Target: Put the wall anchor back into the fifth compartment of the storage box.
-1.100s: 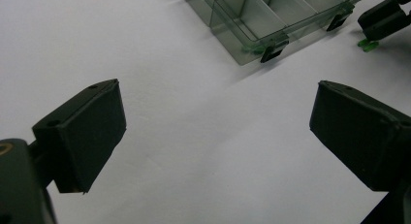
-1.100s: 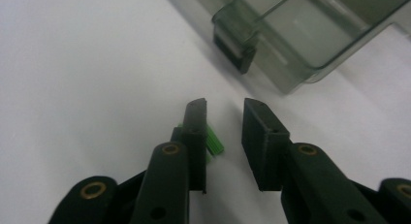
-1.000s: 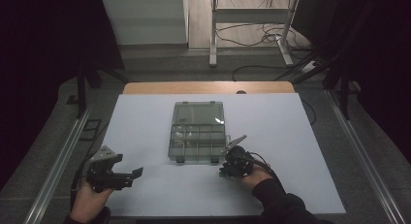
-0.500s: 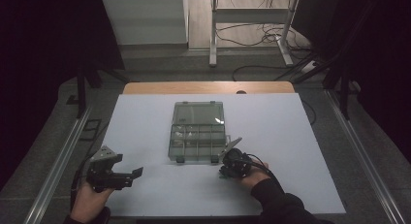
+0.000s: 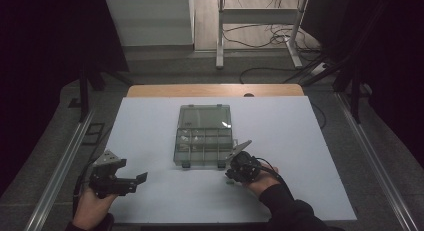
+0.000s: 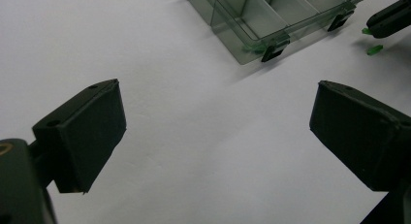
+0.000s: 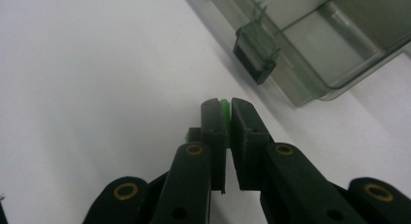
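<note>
My right gripper (image 7: 227,112) has just squeezed its two black jaws together, and a tiny green piece (image 7: 225,106) is pinched between them. Just a thin green edge peeks out at the tips. From the high view, this gripper (image 5: 234,175) sits low over the white table (image 5: 150,126), just beside the near right corner of the clear box (image 5: 204,135).

That box (image 7: 310,44) is see-through plastic with a greenish tint. Its lid is flat and open on the far side, and the near half is cut into little compartments. A dark clasp (image 7: 256,52) sticks out from its front wall, close to my jaw tips but not touching them.

In the left gripper view, I can see one more small green piece (image 6: 374,50) lying on the table near my right gripper (image 6: 390,20), apart from the box.

My left gripper (image 5: 131,181) rests in my left hand (image 5: 92,208) near the table's near left corner, well apart from the box. Its jaws stand wide open, and there is just bare white table between its pads (image 6: 89,127).
</note>
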Demonstrator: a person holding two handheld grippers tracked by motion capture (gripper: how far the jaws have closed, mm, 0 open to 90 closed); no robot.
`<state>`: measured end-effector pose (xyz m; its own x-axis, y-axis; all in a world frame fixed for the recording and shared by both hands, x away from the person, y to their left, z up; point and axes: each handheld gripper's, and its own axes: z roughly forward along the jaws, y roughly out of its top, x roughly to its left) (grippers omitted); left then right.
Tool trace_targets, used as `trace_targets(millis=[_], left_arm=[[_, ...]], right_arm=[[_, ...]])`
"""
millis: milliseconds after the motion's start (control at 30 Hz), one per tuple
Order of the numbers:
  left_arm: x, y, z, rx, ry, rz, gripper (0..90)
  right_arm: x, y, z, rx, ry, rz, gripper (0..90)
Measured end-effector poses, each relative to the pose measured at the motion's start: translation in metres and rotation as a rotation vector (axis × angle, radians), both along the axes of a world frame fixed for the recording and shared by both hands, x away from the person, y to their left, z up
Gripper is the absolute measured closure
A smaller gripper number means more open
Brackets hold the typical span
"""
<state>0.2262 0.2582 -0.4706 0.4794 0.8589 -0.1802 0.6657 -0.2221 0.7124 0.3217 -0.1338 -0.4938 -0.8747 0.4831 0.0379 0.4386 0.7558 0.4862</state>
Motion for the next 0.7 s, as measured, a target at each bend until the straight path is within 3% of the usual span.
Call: trace_targets(millis=[700], left_arm=[[0.000, -0.001, 0.000, 0.009, 0.000, -0.006, 6.6]], right_arm=[[0.001, -0.007, 0.029, 0.139, -0.041, -0.034, 84.1]])
